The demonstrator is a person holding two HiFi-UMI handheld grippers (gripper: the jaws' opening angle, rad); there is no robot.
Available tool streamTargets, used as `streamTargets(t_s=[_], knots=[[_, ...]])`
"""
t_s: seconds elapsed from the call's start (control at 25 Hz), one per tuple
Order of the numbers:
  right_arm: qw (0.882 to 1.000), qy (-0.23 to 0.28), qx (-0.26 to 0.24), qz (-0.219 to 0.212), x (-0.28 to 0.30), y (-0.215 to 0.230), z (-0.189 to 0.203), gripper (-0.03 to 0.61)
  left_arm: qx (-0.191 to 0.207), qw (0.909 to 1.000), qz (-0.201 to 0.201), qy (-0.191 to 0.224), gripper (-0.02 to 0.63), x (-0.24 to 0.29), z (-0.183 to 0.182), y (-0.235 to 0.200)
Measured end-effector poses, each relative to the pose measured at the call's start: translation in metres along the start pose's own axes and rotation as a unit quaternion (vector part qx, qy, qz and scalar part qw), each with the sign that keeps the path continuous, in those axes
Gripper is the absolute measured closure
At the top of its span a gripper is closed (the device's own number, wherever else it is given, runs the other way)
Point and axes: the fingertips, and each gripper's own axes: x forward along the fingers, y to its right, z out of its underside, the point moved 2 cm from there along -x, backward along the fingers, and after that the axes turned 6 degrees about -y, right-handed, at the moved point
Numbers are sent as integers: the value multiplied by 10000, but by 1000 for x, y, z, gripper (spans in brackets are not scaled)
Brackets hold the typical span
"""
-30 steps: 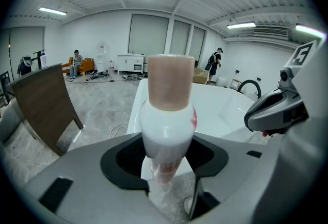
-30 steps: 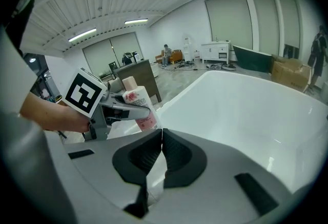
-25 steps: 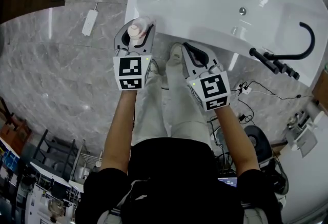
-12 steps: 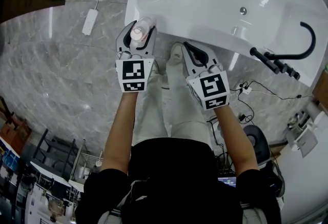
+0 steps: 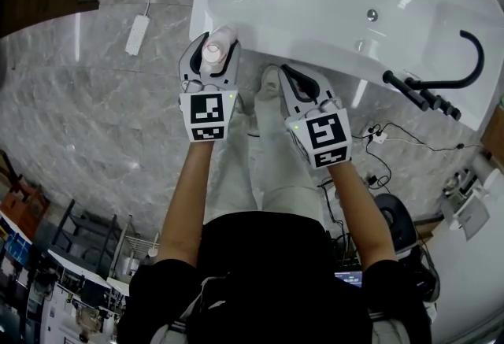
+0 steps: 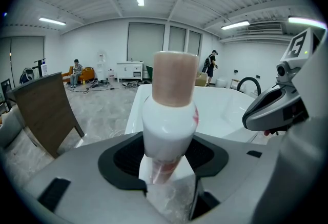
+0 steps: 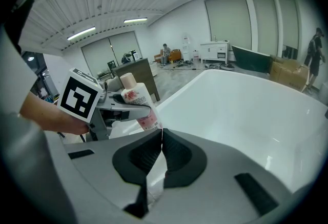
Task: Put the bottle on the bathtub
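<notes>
A white bottle (image 5: 217, 47) with a pinkish cap and a red print stands upright between the jaws of my left gripper (image 5: 211, 53), which is shut on it. It hangs just above the near rim of the white bathtub (image 5: 260, 34), by the tub's left corner. In the left gripper view the bottle (image 6: 169, 120) fills the middle, the jaws pressing its sides. The right gripper view shows the bottle (image 7: 139, 103) tilted slightly, above the rim. My right gripper (image 5: 293, 77) is shut and empty, just short of the tub rim (image 7: 215, 115).
A black curved faucet (image 5: 472, 59) with black handles (image 5: 421, 97) sits at the tub's right end. A white power strip (image 5: 138, 34) and cable lie on the grey marble floor at left. Cables and gear clutter the floor at lower right.
My left gripper has carried the bottle a little forward and up toward the tub rim. The right gripper has barely moved.
</notes>
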Motion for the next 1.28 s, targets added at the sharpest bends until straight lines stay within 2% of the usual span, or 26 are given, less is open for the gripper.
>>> streamTargets(t_s=[0.16, 0.28, 0.56, 0.8, 1.12, 1.28], knots=[[10000, 1, 19, 34, -2, 1, 0, 554, -57, 10000, 17, 26, 376, -1, 1, -1], [10000, 17, 28, 51, -3, 1, -1, 554, -125, 9999, 100, -41, 353, -3, 3, -1], [9998, 134, -2, 112, -12, -4, -15, 554, 78, 9996, 191, -181, 342, -19, 5, 2], [9993, 306, -33, 220, -32, -10, -30, 554, -448, 9977, 457, -204, 343, -55, 2, 1], [9975, 630, -87, 316, -71, -28, -58, 554, -264, 9980, 557, -118, 347, -108, -20, 6], [9955, 821, -124, 456, -94, -31, -70, 554, -337, 9980, 521, 108, 397, -137, -40, 3]])
